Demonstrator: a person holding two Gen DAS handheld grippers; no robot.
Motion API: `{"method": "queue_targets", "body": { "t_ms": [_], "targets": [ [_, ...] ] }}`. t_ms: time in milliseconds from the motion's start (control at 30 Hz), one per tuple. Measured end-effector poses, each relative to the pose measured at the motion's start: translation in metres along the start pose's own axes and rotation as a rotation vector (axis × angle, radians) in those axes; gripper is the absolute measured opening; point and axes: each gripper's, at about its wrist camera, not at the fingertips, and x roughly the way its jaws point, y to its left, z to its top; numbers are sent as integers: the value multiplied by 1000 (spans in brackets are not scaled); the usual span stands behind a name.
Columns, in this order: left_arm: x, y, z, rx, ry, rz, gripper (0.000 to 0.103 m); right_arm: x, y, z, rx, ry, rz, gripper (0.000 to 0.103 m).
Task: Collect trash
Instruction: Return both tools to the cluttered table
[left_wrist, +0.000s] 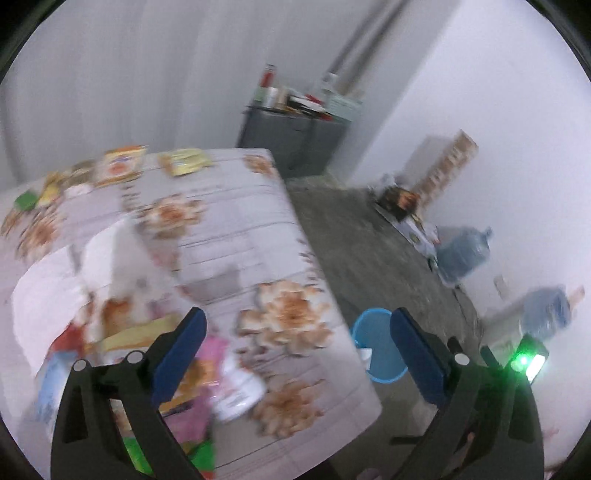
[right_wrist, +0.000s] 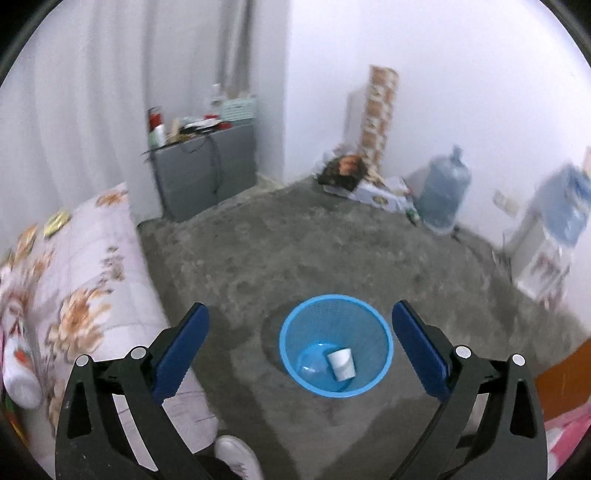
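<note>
The right gripper (right_wrist: 300, 345), with black arms and blue finger pads, has its jaws spread wide and nothing between them. Below it, on the grey concrete floor (right_wrist: 280, 243), stands a round blue mesh plastic wastebasket (right_wrist: 373, 334); a white paper cup (right_wrist: 341, 363) lies tilted on its bottom. At the left edge runs a table covered in a floral white-and-orange cloth (right_wrist: 92, 258), with a white plastic bottle (right_wrist: 20, 373) lying on it. Farther back, a grey cabinet (right_wrist: 207, 173) with clutter on top stands against the wall, and a large pale-blue water jug (right_wrist: 445, 192) stands to the right. A white shoe (right_wrist: 238, 456) shows at the bottom edge.
</note>
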Motion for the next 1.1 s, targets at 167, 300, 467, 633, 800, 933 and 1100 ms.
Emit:
{"method": "queue_targets", "body": {
  "t_ms": [167, 300, 467, 633, 800, 933, 1100],
  "targets": [
    [-30, 45, -5, -58, -84, 37, 97, -20, 40, 2, -110, -41, 49, 95],
    [-47, 74, -9, -94, -121, 43, 97, -38, 68, 3, -161, -75, 113, 95],
    [-68, 107, -20, -136, -168, 71, 97, -59, 96, 7, -186, -108, 220, 95],
    [-86, 135, -34, -169, -204, 94, 97, -75, 116, 7, -194, -123, 434, 95],
    [-100, 152, -49, -149, -264, 93, 97, -78, 113, 10, -149, -118, 567, 95],
    [-116, 162, -67, -96, -319, 119, 97, -75, 104, 17, -89, -78, 621, 95],
    [-128, 183, -87, -91, -355, 146, 97, -72, 110, 23, -83, -18, 729, 95]
  ]
}}
